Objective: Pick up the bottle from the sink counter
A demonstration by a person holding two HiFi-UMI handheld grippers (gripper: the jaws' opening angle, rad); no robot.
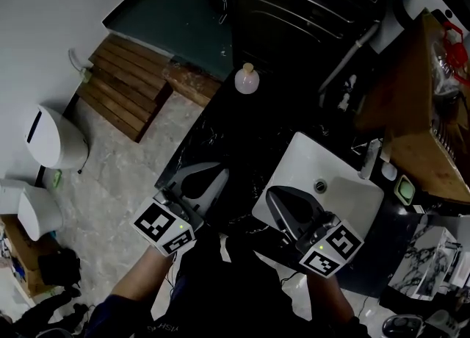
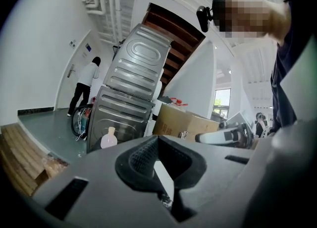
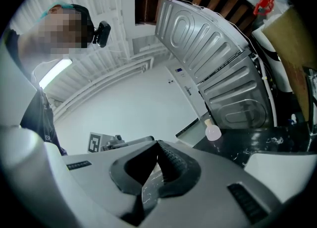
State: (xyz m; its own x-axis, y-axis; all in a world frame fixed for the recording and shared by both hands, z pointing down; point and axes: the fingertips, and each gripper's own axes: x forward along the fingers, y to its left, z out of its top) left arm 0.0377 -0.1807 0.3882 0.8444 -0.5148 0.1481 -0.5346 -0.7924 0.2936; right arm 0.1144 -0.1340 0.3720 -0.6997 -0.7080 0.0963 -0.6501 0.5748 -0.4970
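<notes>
Head view, with both gripper views. A dark veined counter [image 1: 220, 131] is shown running away from the person, and a ribbed metal appliance [image 1: 294, 6], possibly a washing machine, is seen standing behind its far end. A white sink [image 1: 345, 189] is set into the counter's right part, with a faucet [image 1: 369, 159] at its right rim. On the floor to the left, a wooden pallet [image 1: 121, 87] is laid against the wall and white bins [image 1: 51, 138] are placed nearer the person. In the left gripper view a cardboard box [image 2: 185, 123] is seen right of the appliance, and a person [image 2: 84, 90] is seen standing far off by a door.

The left gripper [image 1: 209, 175] is held over the counter's near left edge; its jaws are closed tip to tip, with nothing between them [image 2: 157, 140]. The right gripper [image 1: 279, 200] is held over the sink's near left corner, jaws likewise closed and empty [image 3: 157, 145].

The bottle [image 1: 247, 79], pale pink with a tan cap, is shown upright at the counter's far end, just before the appliance and well apart from both grippers. Only dark counter surface is seen between it and the left gripper. It is also seen in the left gripper view [image 2: 109, 138] and the right gripper view [image 3: 213, 130].
</notes>
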